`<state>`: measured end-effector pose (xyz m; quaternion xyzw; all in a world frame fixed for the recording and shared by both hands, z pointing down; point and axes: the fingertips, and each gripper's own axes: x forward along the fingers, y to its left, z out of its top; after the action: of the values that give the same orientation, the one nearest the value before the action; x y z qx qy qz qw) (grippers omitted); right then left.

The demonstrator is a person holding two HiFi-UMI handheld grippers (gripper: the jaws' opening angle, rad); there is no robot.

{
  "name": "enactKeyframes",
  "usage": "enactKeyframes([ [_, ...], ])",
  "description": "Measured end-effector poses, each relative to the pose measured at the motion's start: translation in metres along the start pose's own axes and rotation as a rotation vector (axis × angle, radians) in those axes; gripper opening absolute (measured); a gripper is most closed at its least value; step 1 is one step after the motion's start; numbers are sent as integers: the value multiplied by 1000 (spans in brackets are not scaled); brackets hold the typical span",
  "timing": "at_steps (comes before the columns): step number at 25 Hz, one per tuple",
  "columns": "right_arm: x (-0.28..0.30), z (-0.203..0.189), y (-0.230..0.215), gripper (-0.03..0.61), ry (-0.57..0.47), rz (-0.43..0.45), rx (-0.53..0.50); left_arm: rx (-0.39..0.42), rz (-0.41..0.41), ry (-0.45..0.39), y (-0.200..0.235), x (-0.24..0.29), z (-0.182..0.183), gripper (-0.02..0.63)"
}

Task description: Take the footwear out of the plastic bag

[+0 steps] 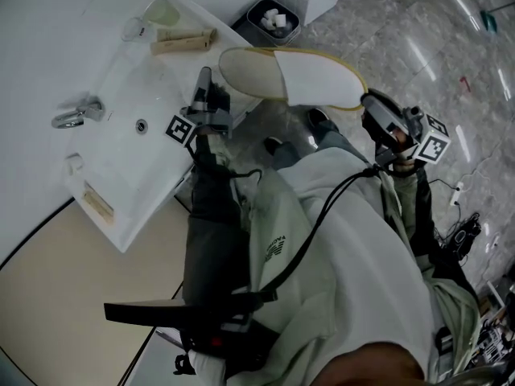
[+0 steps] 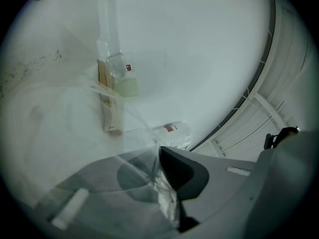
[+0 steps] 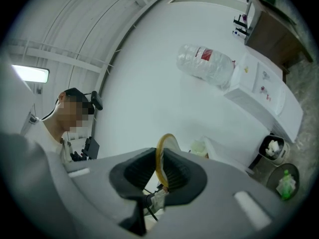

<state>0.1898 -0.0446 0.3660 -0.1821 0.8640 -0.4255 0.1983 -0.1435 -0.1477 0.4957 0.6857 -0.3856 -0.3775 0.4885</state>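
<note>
I count two grippers in my hands: left gripper [image 1: 206, 83] and right gripper [image 1: 374, 103]. One slipper [image 1: 290, 75] (white, yellow-edged), one plastic bag [image 2: 167, 203], one sink [image 1: 137, 167], one tap [image 1: 76, 115], one bin [image 1: 272, 18], one cup [image 1: 161, 12]. Two long packets: far packet [image 1: 183, 40], near packet [image 1: 98, 205].

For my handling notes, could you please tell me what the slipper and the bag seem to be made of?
The slipper looks like soft, matte white fabric with a yellowish edge trim. The plastic bag seems to be thin, clear, glossy film: it crinkles into shiny folds and is see-through.
</note>
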Motion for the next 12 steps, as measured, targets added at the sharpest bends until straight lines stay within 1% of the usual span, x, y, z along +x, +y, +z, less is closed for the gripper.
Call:
enactKeyframes([
  [3,-16,9,5,48,-15,-11,-9,40,19,43,3,-1,6,6],
  [5,-27,19,10,48,-40,-15,-25,81,44,95,8,1,6,6],
  [7,-36,32,16,48,-73,-28,-53,137,81,179,15,6,-1,6],
  [9,-41,45,20,48,-113,-27,-67,194,138,278,26,8,-13,6],
  [10,-40,49,22,48,-134,-16,-64,212,166,328,31,8,-21,6],
  [12,-33,53,20,48,-177,15,-44,218,200,412,40,9,-38,6],
])
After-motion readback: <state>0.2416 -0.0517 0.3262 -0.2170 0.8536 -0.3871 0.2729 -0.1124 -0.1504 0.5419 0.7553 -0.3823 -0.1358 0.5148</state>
